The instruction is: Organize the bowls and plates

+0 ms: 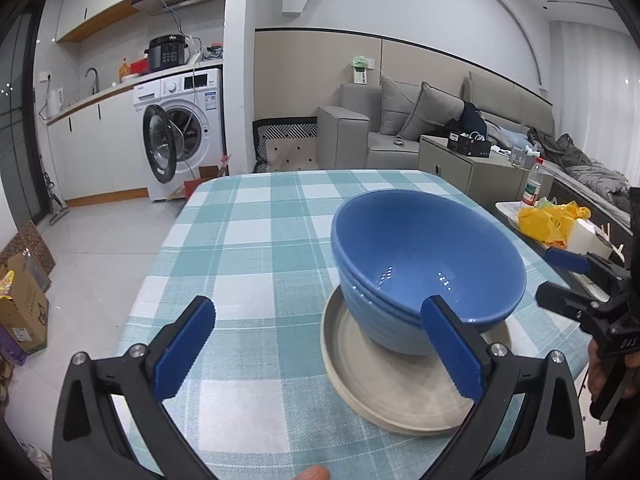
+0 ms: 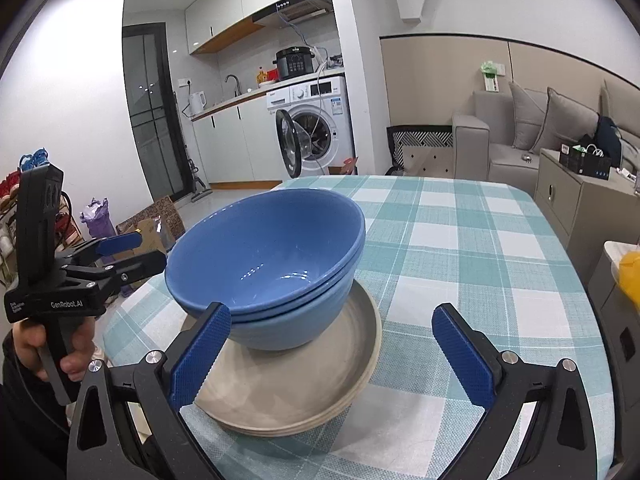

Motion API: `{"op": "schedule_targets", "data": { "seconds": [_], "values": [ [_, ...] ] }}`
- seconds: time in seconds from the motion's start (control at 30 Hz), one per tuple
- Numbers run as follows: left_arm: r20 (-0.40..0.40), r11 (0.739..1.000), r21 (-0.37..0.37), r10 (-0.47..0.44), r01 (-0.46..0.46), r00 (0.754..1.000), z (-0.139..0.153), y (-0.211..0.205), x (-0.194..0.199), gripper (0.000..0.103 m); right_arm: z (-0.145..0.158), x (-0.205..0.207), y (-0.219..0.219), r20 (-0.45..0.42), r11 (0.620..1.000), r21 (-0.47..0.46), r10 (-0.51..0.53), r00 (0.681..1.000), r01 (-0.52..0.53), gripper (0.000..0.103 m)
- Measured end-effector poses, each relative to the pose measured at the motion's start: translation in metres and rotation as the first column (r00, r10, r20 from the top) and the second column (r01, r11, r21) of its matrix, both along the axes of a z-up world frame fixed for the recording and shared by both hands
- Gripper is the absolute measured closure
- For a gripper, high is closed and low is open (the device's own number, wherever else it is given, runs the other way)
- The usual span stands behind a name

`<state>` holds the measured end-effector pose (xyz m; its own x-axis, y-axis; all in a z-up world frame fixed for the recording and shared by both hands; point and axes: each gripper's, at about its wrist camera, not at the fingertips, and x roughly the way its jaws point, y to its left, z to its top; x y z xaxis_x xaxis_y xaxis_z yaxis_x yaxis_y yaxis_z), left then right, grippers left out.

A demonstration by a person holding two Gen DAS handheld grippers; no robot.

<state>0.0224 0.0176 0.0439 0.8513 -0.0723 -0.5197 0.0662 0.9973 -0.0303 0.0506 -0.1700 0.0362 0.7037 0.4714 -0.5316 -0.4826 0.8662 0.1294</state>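
Observation:
Nested blue bowls (image 1: 424,248) (image 2: 264,248) sit tilted on a stack of grey plates (image 1: 392,384) (image 2: 296,384) on the teal checked table (image 1: 260,240) (image 2: 460,240). In the left wrist view my left gripper (image 1: 320,344) is open. The stack lies near its right finger (image 1: 452,348), and only tablecloth shows in the gap. My right gripper (image 2: 332,356) is open too, with its left finger (image 2: 200,356) in front of the bowls and plates. Each view shows the other gripper beside the stack: the right one (image 1: 548,276), held by a hand, and the left one (image 2: 150,248), both with jaws apart.
A low side table (image 1: 508,210) with a yellow bag (image 1: 552,220) and a bottle (image 1: 534,184) stands right of the table. Behind are a grey cabinet (image 2: 572,200), a sofa (image 1: 360,128) and a washing machine (image 1: 180,132) with its door open. Cardboard boxes (image 1: 24,304) sit on the floor at left.

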Motion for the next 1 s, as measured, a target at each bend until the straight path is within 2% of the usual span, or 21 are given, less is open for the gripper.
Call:
{"op": "schedule_targets", "data": {
  "seconds": [0.17,0.5,0.73,1.0],
  "values": [
    [0.024,1.0,-0.006,0.013,-0.013,1.0,-0.005,0.006,-0.014,0.0,-0.002,-0.012,-0.008,0.032,0.998,0.055,0.011,0.999,-0.013,0.001],
    [0.069,1.0,0.001,0.029,-0.029,0.997,-0.021,0.004,-0.034,0.0,-0.02,-0.033,-0.001,0.074,1.0,0.016,0.006,0.997,-0.007,0.001],
    [0.1,0.999,-0.022,0.038,-0.036,0.994,-0.032,0.002,-0.04,0.0,-0.03,-0.047,-0.008,0.137,0.999,0.039,-0.015,0.991,0.01,0.001],
    [0.114,0.999,-0.044,0.026,-0.022,0.993,-0.037,-0.001,-0.043,0.0,-0.038,-0.06,-0.017,0.162,0.996,0.089,-0.028,0.986,0.014,0.001]
  ]
}}
